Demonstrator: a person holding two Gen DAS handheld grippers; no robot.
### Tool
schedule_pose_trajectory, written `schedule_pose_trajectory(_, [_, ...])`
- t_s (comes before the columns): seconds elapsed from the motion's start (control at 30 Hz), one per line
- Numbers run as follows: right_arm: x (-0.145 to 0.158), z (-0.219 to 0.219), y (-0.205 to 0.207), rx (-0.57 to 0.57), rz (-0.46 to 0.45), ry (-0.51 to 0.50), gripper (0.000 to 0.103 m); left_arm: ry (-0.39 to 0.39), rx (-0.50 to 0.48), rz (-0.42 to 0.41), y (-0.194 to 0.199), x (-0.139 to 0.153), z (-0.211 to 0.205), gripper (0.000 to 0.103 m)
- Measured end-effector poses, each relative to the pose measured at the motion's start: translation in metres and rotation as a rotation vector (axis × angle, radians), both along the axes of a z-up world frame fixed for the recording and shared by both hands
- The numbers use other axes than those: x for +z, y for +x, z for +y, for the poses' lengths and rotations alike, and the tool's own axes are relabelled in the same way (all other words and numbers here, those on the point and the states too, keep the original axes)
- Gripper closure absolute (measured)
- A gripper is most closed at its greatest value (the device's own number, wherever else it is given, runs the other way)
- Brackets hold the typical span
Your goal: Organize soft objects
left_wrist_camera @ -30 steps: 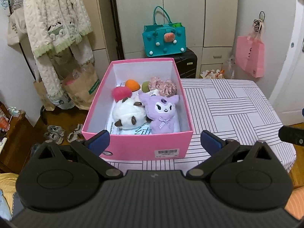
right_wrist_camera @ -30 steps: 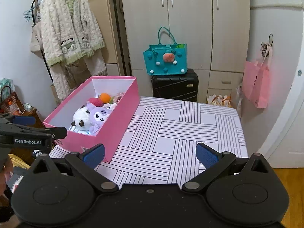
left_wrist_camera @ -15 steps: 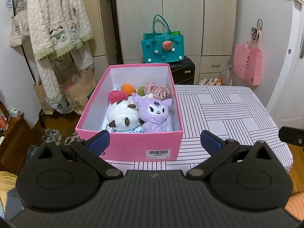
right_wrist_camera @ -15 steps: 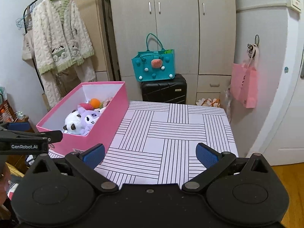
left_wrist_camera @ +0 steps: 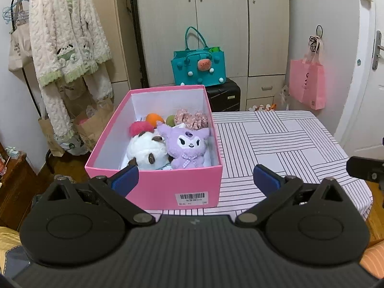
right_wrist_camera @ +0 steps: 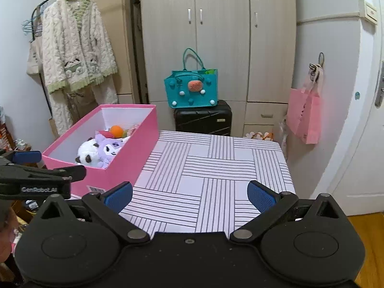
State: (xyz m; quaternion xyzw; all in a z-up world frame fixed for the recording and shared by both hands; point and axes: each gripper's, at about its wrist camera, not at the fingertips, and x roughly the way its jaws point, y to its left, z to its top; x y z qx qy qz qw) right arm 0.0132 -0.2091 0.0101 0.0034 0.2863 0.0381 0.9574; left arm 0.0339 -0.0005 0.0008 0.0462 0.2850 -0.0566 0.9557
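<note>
You are looking over the striped table, and its cloth is lying bare of any loose item as far as both views are showing. At its left edge the pink box is sitting with everything soft inside it: the white panda plush is lying against the purple plush, with the pink pom-pom, the orange ball, a green ball and the floral scrunchie packed behind them toward the far wall.

You are holding both tools back from the table. The left tongs are spread wide and gripping nothing, hovering just in front of the box's near wall. The right tongs are spread wide too, empty, hanging over the near edge of the cloth, well apart from the box.

My read is that the sorting is looking finished, or close to it, since nothing soft is waiting outside the box. If anything is left, the next move is calling for a check of the table's hidden corners, or a gentle tuck of the plushes lower.

For writing, a white barcode label is sitting on the box front, its print too small to read, and "GenRobot.AI" is showing, a little blurred, on the left tool's arm in the right view
</note>
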Motion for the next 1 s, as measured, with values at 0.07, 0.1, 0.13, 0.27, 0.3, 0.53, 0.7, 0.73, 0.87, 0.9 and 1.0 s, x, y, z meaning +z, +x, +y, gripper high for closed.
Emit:
schedule_pose_trajectory(0.07, [-0.002, 0.0, 0.003, -0.019, 0.002, -0.01, 0.0, -0.004, 0.003, -0.011, -0.001, 0.001, 0.0, 0.0])
schedule_pose_trajectory(0.1, [-0.003, 0.0, 0.003, -0.028, 0.003, -0.018, 0.0, -0.007, 0.002, -0.012, -0.001, 0.001, 0.0, 0.0])
schedule_pose_trajectory(0.13, [-0.004, 0.0, 0.004, -0.038, 0.004, -0.026, 0.0, -0.01, 0.0, -0.014, -0.001, 0.001, 0.0, 0.0])
schedule_pose_trajectory(0.27, [-0.007, 0.001, 0.006, -0.065, -0.001, -0.06, 0.0, -0.016, 0.0, -0.03, -0.002, 0.0, 0.001, 0.0])
schedule_pose_trajectory(0.3, [-0.008, 0.002, 0.005, -0.067, -0.009, -0.071, 0.0, -0.016, 0.001, -0.033, -0.002, -0.001, 0.001, 0.0])
schedule_pose_trajectory(0.53, [-0.006, 0.002, -0.003, -0.055, -0.058, -0.072, 0.0, -0.015, 0.006, -0.07, -0.005, -0.004, 0.001, 0.0])
schedule_pose_trajectory(0.7, [-0.01, 0.0, -0.007, -0.072, -0.084, -0.037, 0.0, -0.016, 0.005, -0.086, -0.009, -0.005, 0.002, 0.0])
schedule_pose_trajectory(0.73, [-0.012, -0.001, -0.007, -0.071, -0.081, -0.032, 0.0, -0.014, 0.004, -0.091, -0.009, -0.005, 0.002, 0.0])
schedule_pose_trajectory(0.87, [-0.015, -0.001, -0.012, -0.084, -0.101, -0.032, 0.0, -0.004, -0.006, -0.092, -0.011, -0.006, 0.001, 0.0])
schedule_pose_trajectory(0.9, [-0.015, -0.001, -0.013, -0.091, -0.111, -0.038, 0.0, -0.006, -0.01, -0.087, -0.01, -0.007, 0.0, 0.0])
schedule_pose_trajectory(1.0, [-0.012, -0.005, -0.016, -0.119, -0.129, -0.038, 0.0, -0.008, -0.016, -0.082, -0.011, -0.008, -0.001, 0.0])
